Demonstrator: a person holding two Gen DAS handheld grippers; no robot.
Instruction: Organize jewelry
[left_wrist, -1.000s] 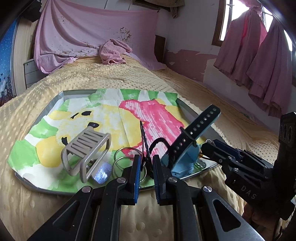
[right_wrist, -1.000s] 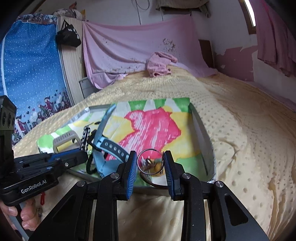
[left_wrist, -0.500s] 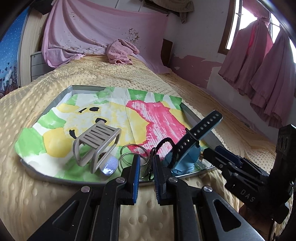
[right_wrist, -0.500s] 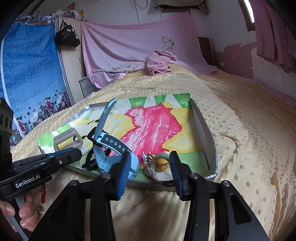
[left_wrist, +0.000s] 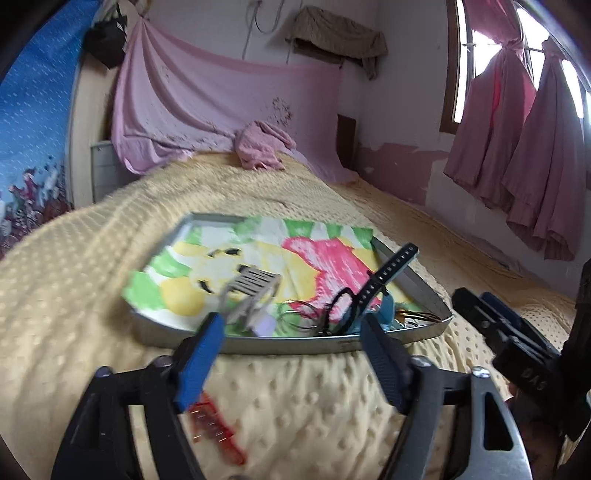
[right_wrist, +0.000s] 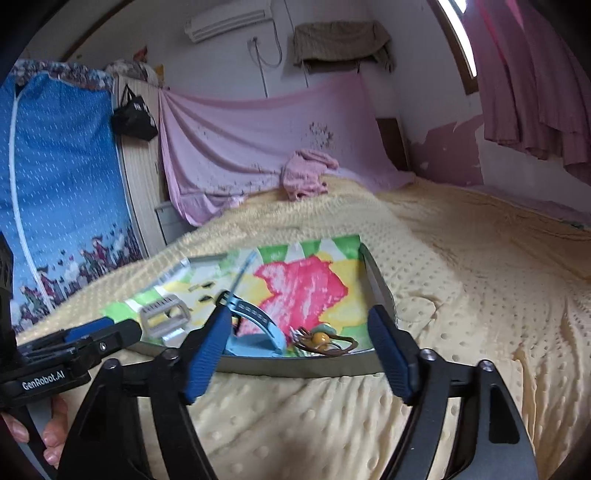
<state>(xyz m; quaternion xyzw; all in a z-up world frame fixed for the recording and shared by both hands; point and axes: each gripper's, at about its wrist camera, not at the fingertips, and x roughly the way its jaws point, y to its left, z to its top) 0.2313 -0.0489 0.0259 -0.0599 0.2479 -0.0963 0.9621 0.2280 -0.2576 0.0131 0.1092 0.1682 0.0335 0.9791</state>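
Note:
A metal tray (left_wrist: 295, 347) lined with bright painted paper lies on the yellow blanket. In it are a grey slatted clip (left_wrist: 251, 288), thin metal bangles (left_wrist: 295, 314), a black loop (left_wrist: 341, 299) and a blue watch with a dark strap (left_wrist: 388, 273). My left gripper (left_wrist: 291, 325) hangs before the tray's near rim, its jaws opening with nothing between them. In the right wrist view my right gripper (right_wrist: 299, 317) is likewise opening and empty in front of the tray (right_wrist: 295, 367). Beyond it lie the watch (right_wrist: 255, 332), a brown cord with a yellow bead (right_wrist: 320, 338) and the clip (right_wrist: 164, 317).
A red comb-like piece (left_wrist: 218, 428) lies on the blanket under my left gripper. A pink cloth (left_wrist: 262, 147) sits at the bed's far end. Curtains (left_wrist: 517, 147) hang on the right. A hand (right_wrist: 51, 435) holds the left gripper's handle.
Both grippers backed away from the tray, rose a little and opened wide. The left let go of the black cord, and the right dropped the ring with the bead cord into the tray.

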